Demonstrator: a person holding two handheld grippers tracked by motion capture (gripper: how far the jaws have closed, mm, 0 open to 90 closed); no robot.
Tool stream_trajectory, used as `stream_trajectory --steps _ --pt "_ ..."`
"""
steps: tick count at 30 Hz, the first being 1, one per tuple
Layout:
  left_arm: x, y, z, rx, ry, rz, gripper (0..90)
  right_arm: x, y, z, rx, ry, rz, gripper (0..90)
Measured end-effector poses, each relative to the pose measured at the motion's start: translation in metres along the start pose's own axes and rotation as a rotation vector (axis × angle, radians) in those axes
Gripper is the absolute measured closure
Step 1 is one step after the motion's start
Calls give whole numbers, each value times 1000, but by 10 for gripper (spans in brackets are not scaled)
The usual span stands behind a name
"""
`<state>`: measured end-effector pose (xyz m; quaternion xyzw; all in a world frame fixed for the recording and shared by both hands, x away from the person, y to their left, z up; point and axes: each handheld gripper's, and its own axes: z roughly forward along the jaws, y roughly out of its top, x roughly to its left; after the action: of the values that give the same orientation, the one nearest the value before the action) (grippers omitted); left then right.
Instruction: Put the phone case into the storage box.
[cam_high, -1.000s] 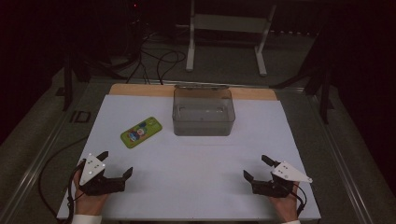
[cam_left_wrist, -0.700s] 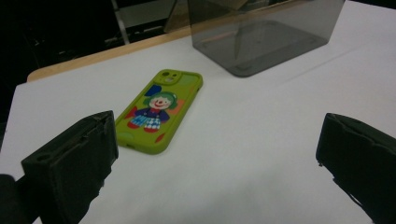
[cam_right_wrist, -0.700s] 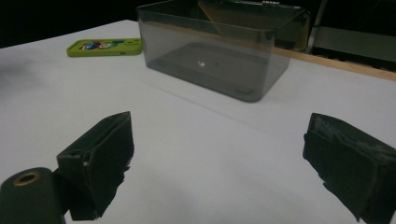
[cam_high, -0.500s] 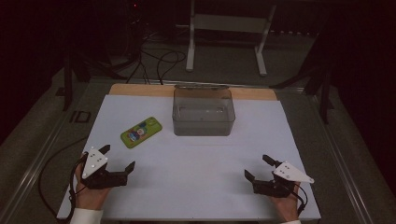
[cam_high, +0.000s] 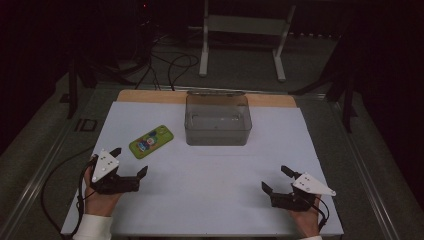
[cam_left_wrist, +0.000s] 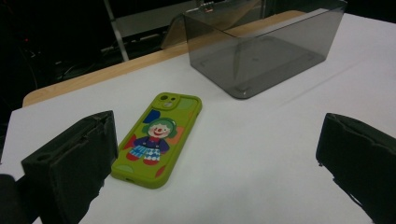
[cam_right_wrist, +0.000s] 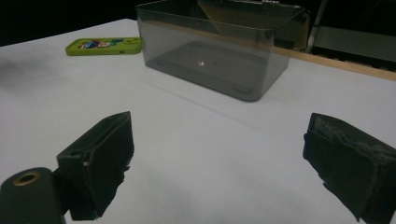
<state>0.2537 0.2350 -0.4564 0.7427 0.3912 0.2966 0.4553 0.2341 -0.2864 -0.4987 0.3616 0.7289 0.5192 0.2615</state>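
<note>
Green and cartoon-printed, one phone case (cam_high: 151, 141) lay flat on the white table (cam_high: 215, 200), left of the single smoky plastic box (cam_high: 218, 120), apart from it. Since a second earlier, the left gripper (cam_high: 131, 167) had been shifted forward and turned toward the case, jaws spread wide, nothing held; a reach for it was judged begun. The right gripper (cam_high: 274, 179) had been kept low at the near right, equally spread and empty. Two grippers were counted.

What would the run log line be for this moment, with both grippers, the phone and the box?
left gripper: open, near green phone, apart | right gripper: open, over bare table | grey clear box: empty, behind phone
</note>
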Motion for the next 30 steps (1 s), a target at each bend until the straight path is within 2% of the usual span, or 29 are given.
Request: stream_trajectory --steps 12,30 --pt "10 5 10 6 -16 -12 0 0 0 1 2 -1 1 86" --pt "19 19 30 17 -17 15 0 0 -1 2 6 3 4 86"
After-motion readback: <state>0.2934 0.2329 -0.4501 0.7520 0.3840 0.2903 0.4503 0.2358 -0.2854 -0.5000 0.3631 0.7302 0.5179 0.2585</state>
